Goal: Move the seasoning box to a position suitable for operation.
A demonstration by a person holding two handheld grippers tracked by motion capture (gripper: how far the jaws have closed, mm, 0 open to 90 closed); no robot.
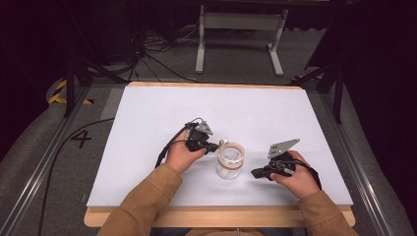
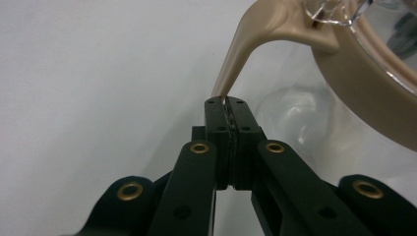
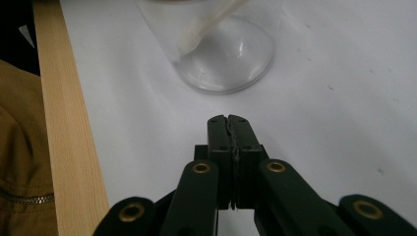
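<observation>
A clear glass jar [image 1: 229,162] stands upright on the white table top [image 1: 162,113], between my two grippers. A tan lid ring [image 2: 364,83] sits on its mouth, and a thin tan strap [image 2: 243,46] runs down from the ring. My left gripper [image 1: 212,147] is at the jar's left rim, shut on the strap's end [image 2: 221,91]. My right gripper [image 1: 255,173] lies low to the jar's right, jaws pressed together with nothing between them. In the right gripper view its tips [image 3: 227,119] stop a short way from the jar's base [image 3: 226,64].
The table's wooden front edge [image 3: 64,128] runs close beside the right gripper, with a tan sleeve [image 3: 17,147] past it. A desk frame [image 1: 241,34] and cables [image 1: 147,54] stand on the floor beyond the table's far side.
</observation>
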